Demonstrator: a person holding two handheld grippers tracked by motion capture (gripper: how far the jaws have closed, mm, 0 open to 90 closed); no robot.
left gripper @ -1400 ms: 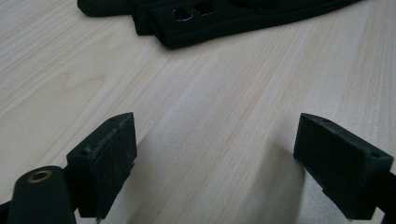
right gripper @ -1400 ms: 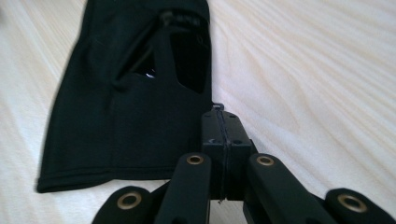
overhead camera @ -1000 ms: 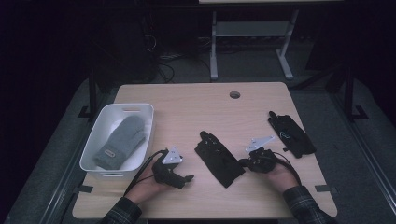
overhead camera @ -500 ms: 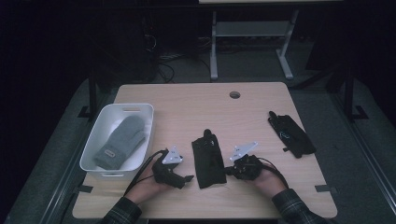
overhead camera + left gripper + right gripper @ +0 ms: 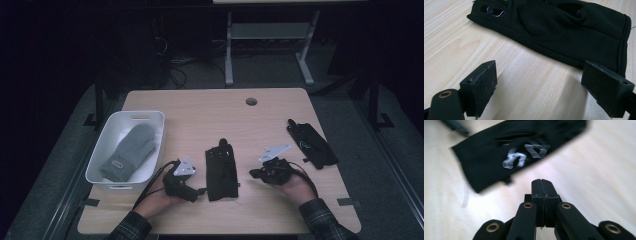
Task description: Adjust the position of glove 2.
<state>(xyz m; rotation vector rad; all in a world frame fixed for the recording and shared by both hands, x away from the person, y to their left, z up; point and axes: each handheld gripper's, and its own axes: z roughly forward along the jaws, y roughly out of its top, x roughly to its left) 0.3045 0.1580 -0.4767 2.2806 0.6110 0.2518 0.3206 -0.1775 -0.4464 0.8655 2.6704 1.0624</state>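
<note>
A black glove (image 5: 221,170) lies flat in the middle of the table near the front edge. My left gripper (image 5: 192,190) rests on the table just left of the glove, open, with bare wood between its jaws. In the left gripper view the black glove (image 5: 554,27) lies just beyond my left gripper (image 5: 542,75). My right gripper (image 5: 254,173) sits just right of the glove, shut on nothing. In the right gripper view my right gripper (image 5: 541,182) points at the black glove (image 5: 499,157), whose white print shows blurred. A second black glove (image 5: 312,145) lies at the right edge.
A white bin (image 5: 102,155) at the left of the table holds a grey mitten (image 5: 129,151). A round cable hole (image 5: 251,101) sits near the table's far edge. Beyond the table stand desk legs (image 5: 229,50) and cables on a dark floor.
The middle glove has shifted left and turned straighter as my right gripper came in from the right. That gripper has since drawn back slightly. The left gripper has stayed put.
</note>
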